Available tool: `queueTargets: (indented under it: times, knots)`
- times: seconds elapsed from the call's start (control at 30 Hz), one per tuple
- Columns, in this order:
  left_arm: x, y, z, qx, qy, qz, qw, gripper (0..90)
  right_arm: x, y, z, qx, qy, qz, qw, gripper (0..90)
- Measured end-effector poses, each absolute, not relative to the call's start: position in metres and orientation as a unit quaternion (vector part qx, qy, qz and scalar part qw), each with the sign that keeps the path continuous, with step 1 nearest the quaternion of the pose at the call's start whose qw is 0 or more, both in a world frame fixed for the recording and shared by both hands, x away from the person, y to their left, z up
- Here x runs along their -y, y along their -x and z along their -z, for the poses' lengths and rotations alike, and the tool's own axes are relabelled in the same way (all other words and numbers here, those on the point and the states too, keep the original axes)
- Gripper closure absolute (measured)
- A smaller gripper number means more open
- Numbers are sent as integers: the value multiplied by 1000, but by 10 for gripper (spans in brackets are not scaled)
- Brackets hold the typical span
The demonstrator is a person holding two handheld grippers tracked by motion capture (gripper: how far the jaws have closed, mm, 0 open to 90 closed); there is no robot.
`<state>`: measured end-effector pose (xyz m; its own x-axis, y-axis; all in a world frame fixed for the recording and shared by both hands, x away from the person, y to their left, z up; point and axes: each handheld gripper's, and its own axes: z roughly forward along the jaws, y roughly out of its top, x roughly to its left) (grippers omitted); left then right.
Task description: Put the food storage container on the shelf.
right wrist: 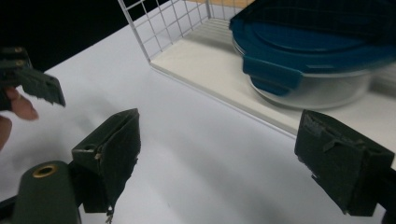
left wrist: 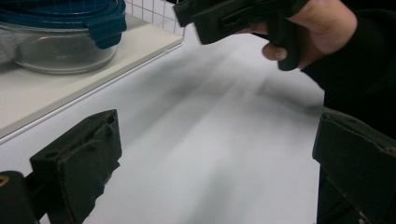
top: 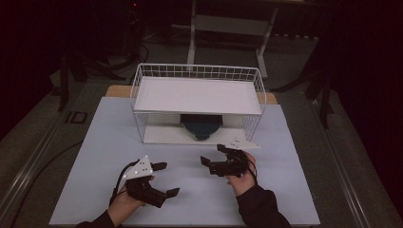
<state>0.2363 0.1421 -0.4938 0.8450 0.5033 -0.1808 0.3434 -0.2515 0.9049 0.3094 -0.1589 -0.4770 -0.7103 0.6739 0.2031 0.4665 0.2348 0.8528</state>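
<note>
High view: wire rack w/ white shelf board is set at far centre of the worktop. Glass container w/ blue lid is seen on the rack's lower level, under the shelf. Left gripper is held near-left, jaws spread, nothing between. Right gripper is held near-right, just in front of the rack, jaws spread, nothing between.

Left gripper view: own jaws are shown wide apart over bare worktop, nothing held. Container is seen far-left on the rack base; right hand w/ its gripper at top right.

Right gripper view: own jaws are shown wide apart, nothing gripped. Container stands beyond them, apart, on the rack base; lid is on.
</note>
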Motion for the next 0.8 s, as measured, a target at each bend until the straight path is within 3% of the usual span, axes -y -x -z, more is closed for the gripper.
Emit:
queueTargets:
  times: [0.8]
  knots:
    - [-142, -234, 493, -263, -788, -73, 552, 16, 207, -260, 488, -788, -349, -492, 119, 146]
